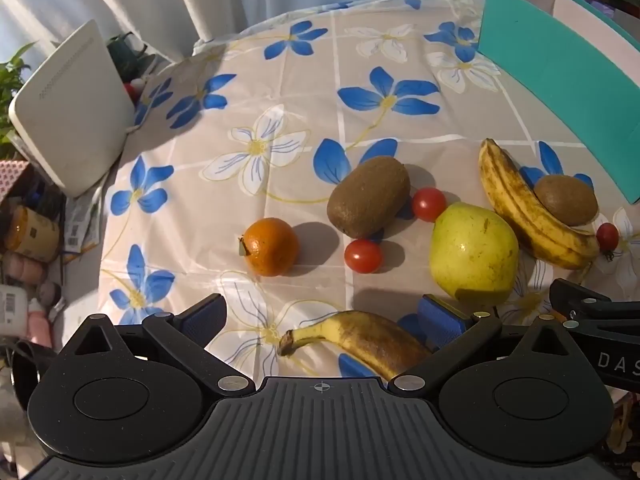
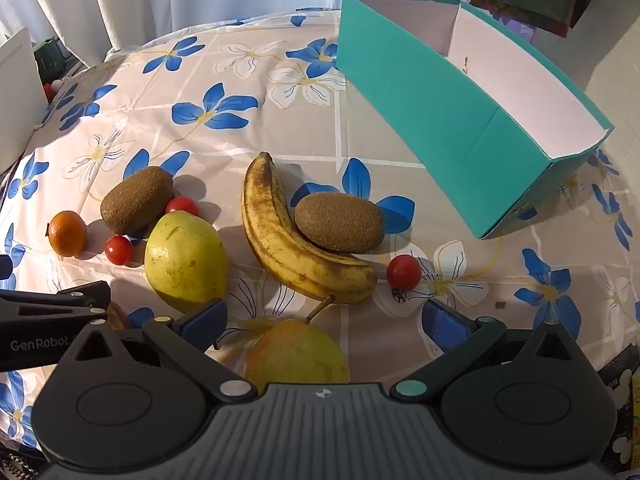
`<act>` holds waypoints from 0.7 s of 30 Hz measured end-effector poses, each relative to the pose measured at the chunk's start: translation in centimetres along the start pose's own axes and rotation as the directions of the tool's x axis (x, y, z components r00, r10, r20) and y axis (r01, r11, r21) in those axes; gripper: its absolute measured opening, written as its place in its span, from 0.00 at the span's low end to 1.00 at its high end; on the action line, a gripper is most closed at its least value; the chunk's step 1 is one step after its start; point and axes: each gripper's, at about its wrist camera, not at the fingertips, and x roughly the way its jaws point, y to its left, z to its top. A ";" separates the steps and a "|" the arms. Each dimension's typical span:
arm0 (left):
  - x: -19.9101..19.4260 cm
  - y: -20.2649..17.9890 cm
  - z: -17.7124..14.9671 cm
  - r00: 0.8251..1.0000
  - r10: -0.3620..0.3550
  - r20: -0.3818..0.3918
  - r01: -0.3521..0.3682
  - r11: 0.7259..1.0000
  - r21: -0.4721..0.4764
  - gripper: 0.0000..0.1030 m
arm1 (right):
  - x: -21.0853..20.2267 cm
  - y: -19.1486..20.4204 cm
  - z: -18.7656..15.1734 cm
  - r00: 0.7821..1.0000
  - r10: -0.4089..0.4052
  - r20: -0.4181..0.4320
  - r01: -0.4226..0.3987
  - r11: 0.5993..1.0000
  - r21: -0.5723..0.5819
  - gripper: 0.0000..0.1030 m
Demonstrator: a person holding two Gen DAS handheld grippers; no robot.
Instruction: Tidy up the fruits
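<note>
Both my grippers hang wide open and empty over the loose fruit.

My left gripper [image 1: 324, 320] brackets a banana [image 1: 356, 340], my right gripper [image 2: 324, 320] a pear [image 2: 296, 354]; the teal box [image 2: 432, 92] waits empty beyond, so nothing's sorted yet.

The tabletop [image 2: 280, 128] cloth is beige with blue and white flowers, the box [image 2: 432, 112] teal outside and white inside, the bananas [image 2: 280, 232] yellow with brown speckling, the kiwis [image 2: 340, 222] brown, the tomatoes [image 2: 403, 272] red, the mandarin [image 2: 68, 233] orange, the fingers [image 2: 204, 320] blue-padded
</note>
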 end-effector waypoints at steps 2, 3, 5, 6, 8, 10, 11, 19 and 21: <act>0.0 0.0 0.0 1.000 0.001 -0.003 -0.001 1.000 0.001 1.00 | 0.0 0.0 0.0 1.000 -0.001 0.001 0.001 1.000 0.001 1.00; 0.0 0.0 0.1 1.000 0.000 -0.004 0.000 1.000 0.001 1.00 | 0.0 0.0 0.0 1.000 -0.001 0.001 0.001 1.000 0.001 1.00; 0.1 0.0 0.1 1.000 -0.001 -0.004 0.001 1.000 0.000 1.00 | 0.0 0.0 0.0 1.000 -0.002 0.002 0.002 1.000 0.002 1.00; 0.1 0.0 0.1 1.000 -0.003 -0.004 0.003 1.000 0.000 1.00 | 0.0 0.0 0.0 1.000 -0.001 0.002 0.001 1.000 0.002 1.00; -0.1 0.1 -0.1 1.000 0.001 -0.001 -0.001 1.000 0.000 1.00 | 0.0 0.1 -0.1 1.000 -0.002 0.003 0.002 1.000 0.002 1.00; -0.1 0.2 -0.1 1.000 0.000 -0.002 0.000 1.000 0.000 1.00 | 0.0 0.1 0.0 1.000 0.001 0.000 -0.001 1.000 0.000 1.00; -0.2 0.2 -0.2 1.000 0.000 -0.002 0.000 1.000 0.000 1.00 | 0.0 0.1 0.0 1.000 0.001 -0.001 -0.001 1.000 0.000 1.00; 0.1 0.3 -0.4 1.000 -0.002 -0.005 0.002 1.000 -0.001 1.00 | -0.1 0.1 -0.1 1.000 0.001 0.001 -0.001 1.000 0.000 1.00; 0.1 0.3 -0.3 1.000 -0.003 -0.006 0.003 1.000 -0.001 1.00 | -0.1 0.1 0.0 1.000 0.000 0.000 0.000 1.000 -0.001 1.00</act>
